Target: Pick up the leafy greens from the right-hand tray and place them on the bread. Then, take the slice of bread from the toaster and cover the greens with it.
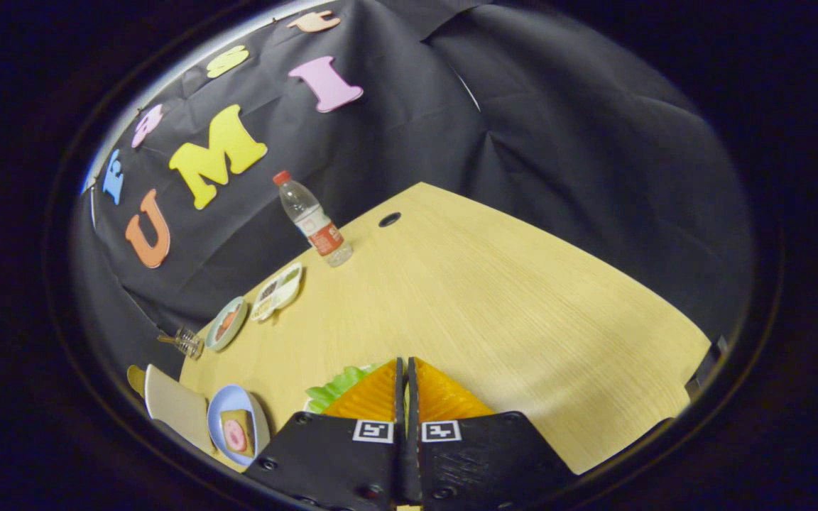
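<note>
The tongs (405, 365) are squeezed together, with almost no gap between the orange fingers (370, 397). A bit of the greens (334, 389) peeks out just left of the fingers, low and close. I cannot tell if the tongs pinch the greens or only sit over them.

This looks like the greens step. The bread (236, 430) with a pink middle lies on a blue plate (219, 406) to the left, near the counter (494, 298) edge. Next, the greens need to go over to that bread and be let go gently on top.
</note>
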The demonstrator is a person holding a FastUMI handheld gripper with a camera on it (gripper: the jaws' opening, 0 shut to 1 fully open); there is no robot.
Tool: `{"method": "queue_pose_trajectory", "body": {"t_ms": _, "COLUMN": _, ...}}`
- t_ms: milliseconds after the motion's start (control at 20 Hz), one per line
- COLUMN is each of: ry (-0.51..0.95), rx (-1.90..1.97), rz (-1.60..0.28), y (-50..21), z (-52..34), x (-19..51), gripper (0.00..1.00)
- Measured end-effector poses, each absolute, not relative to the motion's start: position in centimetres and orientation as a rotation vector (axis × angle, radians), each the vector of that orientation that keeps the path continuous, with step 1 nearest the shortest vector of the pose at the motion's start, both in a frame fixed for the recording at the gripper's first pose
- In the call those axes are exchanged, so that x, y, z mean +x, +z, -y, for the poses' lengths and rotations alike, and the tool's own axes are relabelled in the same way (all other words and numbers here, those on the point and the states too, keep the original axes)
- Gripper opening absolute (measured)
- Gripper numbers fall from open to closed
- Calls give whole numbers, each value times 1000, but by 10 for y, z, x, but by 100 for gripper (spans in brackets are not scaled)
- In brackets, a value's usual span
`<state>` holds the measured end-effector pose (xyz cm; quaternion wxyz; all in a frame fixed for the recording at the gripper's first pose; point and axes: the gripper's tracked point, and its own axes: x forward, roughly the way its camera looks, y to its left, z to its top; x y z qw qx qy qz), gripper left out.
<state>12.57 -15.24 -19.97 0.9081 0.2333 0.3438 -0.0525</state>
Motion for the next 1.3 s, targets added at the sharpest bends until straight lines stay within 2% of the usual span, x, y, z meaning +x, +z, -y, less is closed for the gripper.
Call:
{"method": "queue_pose_trajectory", "body": {"t_ms": 750, "ry": 76, "rx": 443, "rz": -433, "y": -51, "z": 34, "x": 104, "gripper": 0}}
{"method": "queue_pose_trajectory", "body": {"t_ms": 1050, "ry": 162, "rx": 430, "rz": -399, "y": -29, "z": -56, "x": 96, "gripper": 0}}
{"method": "queue_pose_trajectory", "body": {"t_ms": 1300, "ry": 205, "rx": 496, "rz": -413, "y": -41, "z": -130, "x": 91, "gripper": 0}}
